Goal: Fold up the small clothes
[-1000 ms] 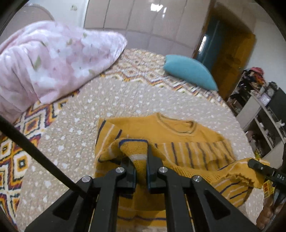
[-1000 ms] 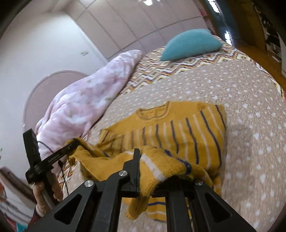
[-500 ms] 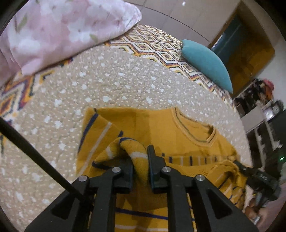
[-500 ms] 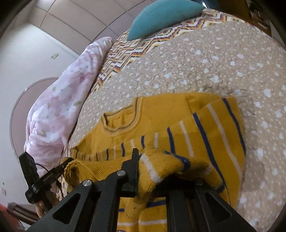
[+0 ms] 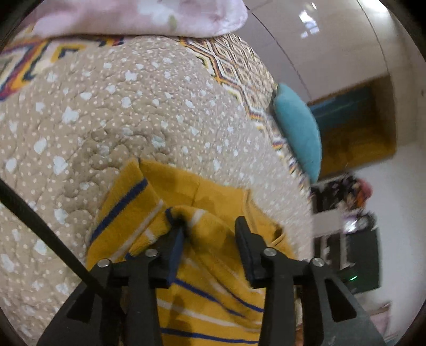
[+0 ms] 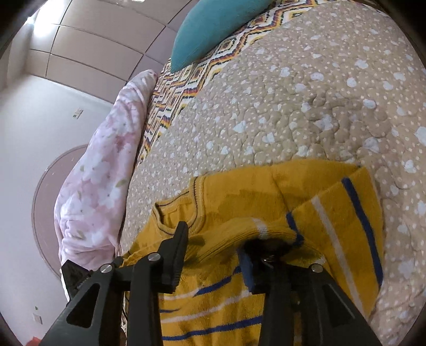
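Observation:
A mustard-yellow knit sweater (image 5: 173, 186) with blue and white stripes lies on the bed, its lower part folded up toward the collar (image 6: 175, 210). My left gripper (image 5: 209, 234) hovers low over the folded edge. Its jaws are opening, and the knit lies loose between them, bunched against the left finger (image 5: 175, 244). In the right wrist view the same sweater (image 6: 239, 191) fills the foreground. My right gripper (image 6: 213, 244) is also opening. The striped hem drapes over its right finger (image 6: 246, 262), and the pads do not pinch it.
The sweater rests on a beige dotted quilt (image 5: 133, 106) (image 6: 293, 93) over a zigzag bedspread. A pink floral duvet (image 5: 133, 16) (image 6: 101, 173) and a teal pillow (image 5: 298, 127) (image 6: 213, 24) lie further back. Dark shelves (image 5: 346, 213) stand beyond the bed, and a black cable (image 5: 40, 226) crosses the left view.
Both grippers carried the pinched hem up toward the collar and sank onto the sweater. Their jaws, shut on the knit before, now stand apart. Both views have rolled.

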Demonstrator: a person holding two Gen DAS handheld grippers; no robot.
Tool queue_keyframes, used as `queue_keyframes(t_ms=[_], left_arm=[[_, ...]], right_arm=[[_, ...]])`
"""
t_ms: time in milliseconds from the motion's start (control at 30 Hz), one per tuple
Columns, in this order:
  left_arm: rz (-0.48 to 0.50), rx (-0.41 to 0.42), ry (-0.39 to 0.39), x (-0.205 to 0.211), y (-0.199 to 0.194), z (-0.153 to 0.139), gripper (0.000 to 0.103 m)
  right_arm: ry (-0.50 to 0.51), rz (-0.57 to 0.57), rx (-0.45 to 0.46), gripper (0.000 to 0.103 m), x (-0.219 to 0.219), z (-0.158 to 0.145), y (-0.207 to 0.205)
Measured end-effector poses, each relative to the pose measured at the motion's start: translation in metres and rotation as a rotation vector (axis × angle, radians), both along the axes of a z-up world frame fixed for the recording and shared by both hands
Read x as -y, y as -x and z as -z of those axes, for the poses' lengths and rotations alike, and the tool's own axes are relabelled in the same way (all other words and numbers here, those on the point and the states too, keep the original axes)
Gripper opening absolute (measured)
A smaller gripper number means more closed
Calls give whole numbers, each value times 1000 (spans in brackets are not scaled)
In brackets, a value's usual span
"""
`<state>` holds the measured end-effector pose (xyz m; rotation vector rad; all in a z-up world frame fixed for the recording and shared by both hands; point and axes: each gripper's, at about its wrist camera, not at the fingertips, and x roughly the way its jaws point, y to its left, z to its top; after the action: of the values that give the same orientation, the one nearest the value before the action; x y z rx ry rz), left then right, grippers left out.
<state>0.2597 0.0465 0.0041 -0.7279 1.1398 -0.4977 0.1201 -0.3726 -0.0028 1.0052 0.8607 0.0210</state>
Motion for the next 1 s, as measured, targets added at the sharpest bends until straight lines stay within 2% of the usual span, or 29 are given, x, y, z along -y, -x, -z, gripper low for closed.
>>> queue_keyframes(t_ms=[33, 100, 267, 367, 433, 600, 800, 933, 967, 1000], left_arm=[[-22, 0, 20, -4, -2, 0, 44], [-75, 18, 6, -14, -3, -4, 57], [-86, 46, -54, -29, -2, -10, 58], [-67, 86, -144, -36, 11, -17, 61], [-36, 118, -206, -40, 22, -20, 63], [62, 171, -317, -43, 58, -16, 68], [192, 236, -396, -38, 102, 0, 81], [218, 259, -491, -25, 114, 12, 81], [234, 257, -521, -21, 115, 11, 75], [250, 248, -518, -17, 115, 10, 49]], right_arm=[[-19, 2, 8, 50, 2, 1, -2], [-76, 22, 30, 55, 8, 4, -3], [-110, 85, 36, 59, 24, 3, -3], [-129, 120, 40, 63, 35, 0, 1], [-85, 136, 33, 67, 39, -6, 8], [107, 50, -19, 68, 35, -21, 49], [161, -44, -36, 74, 13, -7, 117], [159, -65, -38, 76, -5, 13, 131], [177, -46, -28, 76, -9, 14, 132], [183, -38, -17, 76, -12, 13, 131]])
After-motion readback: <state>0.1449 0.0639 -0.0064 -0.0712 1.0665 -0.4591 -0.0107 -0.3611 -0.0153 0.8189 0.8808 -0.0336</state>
